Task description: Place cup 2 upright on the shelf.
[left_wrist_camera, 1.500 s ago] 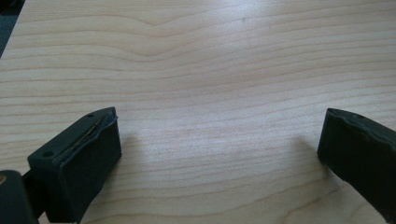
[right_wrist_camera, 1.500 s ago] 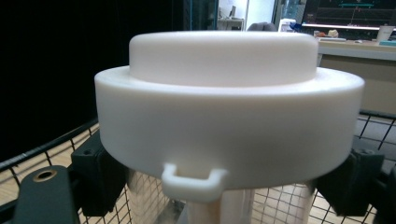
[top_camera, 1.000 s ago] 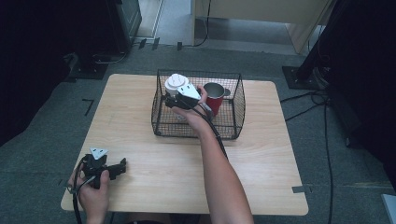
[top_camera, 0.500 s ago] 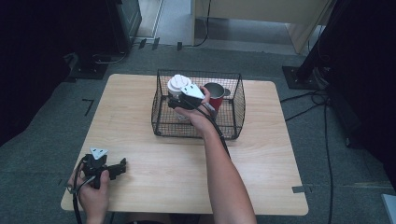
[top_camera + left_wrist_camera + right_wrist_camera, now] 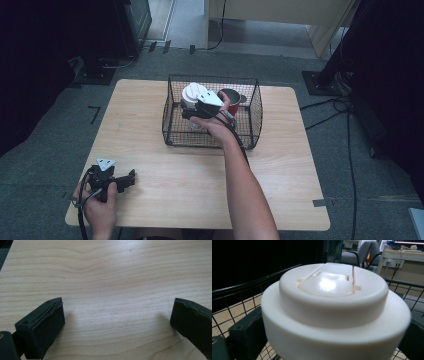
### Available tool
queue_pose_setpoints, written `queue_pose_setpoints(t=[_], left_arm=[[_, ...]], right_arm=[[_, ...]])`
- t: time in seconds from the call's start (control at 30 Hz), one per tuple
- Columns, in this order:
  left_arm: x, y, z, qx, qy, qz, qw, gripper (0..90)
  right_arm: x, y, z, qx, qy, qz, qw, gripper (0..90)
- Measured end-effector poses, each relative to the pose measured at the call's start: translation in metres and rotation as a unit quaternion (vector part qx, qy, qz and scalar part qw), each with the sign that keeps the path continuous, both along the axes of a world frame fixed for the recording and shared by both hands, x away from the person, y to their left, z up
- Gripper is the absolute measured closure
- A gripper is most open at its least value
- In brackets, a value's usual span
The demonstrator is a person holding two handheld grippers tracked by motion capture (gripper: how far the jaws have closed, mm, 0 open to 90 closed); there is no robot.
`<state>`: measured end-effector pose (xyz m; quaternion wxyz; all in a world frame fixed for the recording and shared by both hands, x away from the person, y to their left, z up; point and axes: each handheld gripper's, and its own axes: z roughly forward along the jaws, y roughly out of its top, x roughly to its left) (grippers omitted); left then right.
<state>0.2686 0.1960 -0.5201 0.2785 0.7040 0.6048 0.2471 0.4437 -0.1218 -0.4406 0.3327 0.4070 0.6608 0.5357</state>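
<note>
Operator: Status of right gripper (image 5: 192,111)?

Guide: Your jaws have just been opening. They stand apart on either side of the white lid (image 5: 334,312), and the pads no longer clamp it.

Operator: Where is the cup (image 5: 192,99)?

Guide: It stands in the wire basket (image 5: 252,117), left of the red mug (image 5: 231,100). Judged released; placement looks done.

Operator: Left gripper (image 5: 120,181)?

Guide: Jaws apart, nothing between them, resting on the table (image 5: 112,277) near its front left corner.
</note>
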Motion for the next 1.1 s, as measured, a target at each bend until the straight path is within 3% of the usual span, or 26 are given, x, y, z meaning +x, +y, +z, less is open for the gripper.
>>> queue_pose_setpoints(t=[0.6, 1.1], left_arm=[[0.000, 0.000, 0.000, 0.001, 0.000, -0.001, 1.0000, 0.0], [0.000, 0.000, 0.000, 0.000, 0.000, 0.000, 1.0000, 0.0]], right_arm=[[-0.004, -0.010, 0.022, 0.013, -0.020, 0.013, 0.9996, 0.0], [-0.020, -0.023, 0.038, 0.012, -0.026, 0.021, 0.9994, 0.0]])
